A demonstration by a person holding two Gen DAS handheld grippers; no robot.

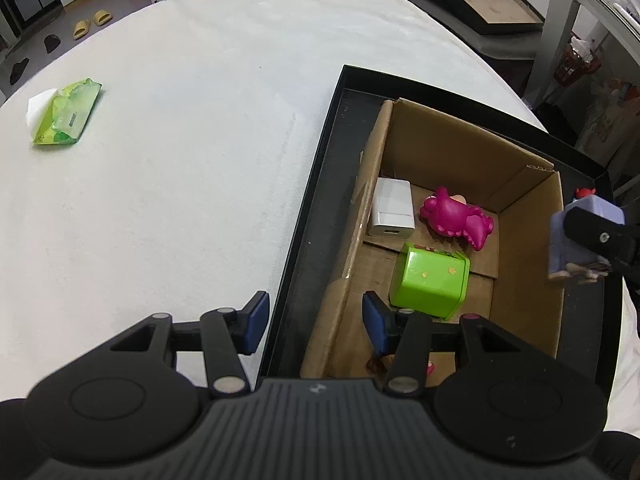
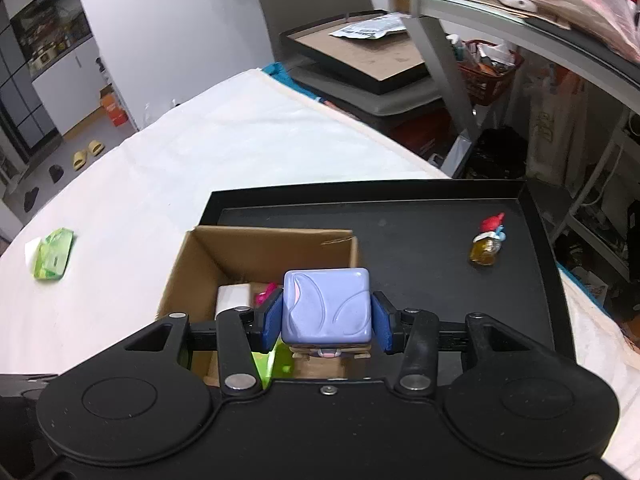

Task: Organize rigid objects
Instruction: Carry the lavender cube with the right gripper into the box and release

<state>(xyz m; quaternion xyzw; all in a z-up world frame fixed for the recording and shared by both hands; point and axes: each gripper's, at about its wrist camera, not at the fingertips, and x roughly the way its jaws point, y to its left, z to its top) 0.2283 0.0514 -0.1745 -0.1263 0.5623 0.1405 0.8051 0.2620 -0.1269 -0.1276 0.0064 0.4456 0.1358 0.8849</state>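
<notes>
A cardboard box (image 1: 524, 216) stands in a black tray (image 1: 316, 184) on the white bed. Inside lie a white charger block (image 1: 392, 206), a pink dinosaur toy (image 1: 456, 216) and a green cube (image 1: 430, 280). My left gripper (image 1: 314, 326) is open, straddling the box's near left wall, with nothing between its fingers. My right gripper (image 2: 326, 322) is shut on a lilac cube toy (image 2: 326, 306), held above the box's right side (image 2: 352, 248); the same lilac cube toy (image 1: 576, 240) shows at the right edge of the left wrist view. A small amber bottle figure (image 2: 486, 244) stands on the tray.
A green wipes packet (image 1: 66, 114) lies on the bed (image 1: 200, 120) far left. Beyond the bed are a stacked black tray (image 2: 360, 56), a metal desk leg (image 2: 448, 80), a red basket (image 2: 490, 70) and slippers (image 1: 90, 24) on the floor.
</notes>
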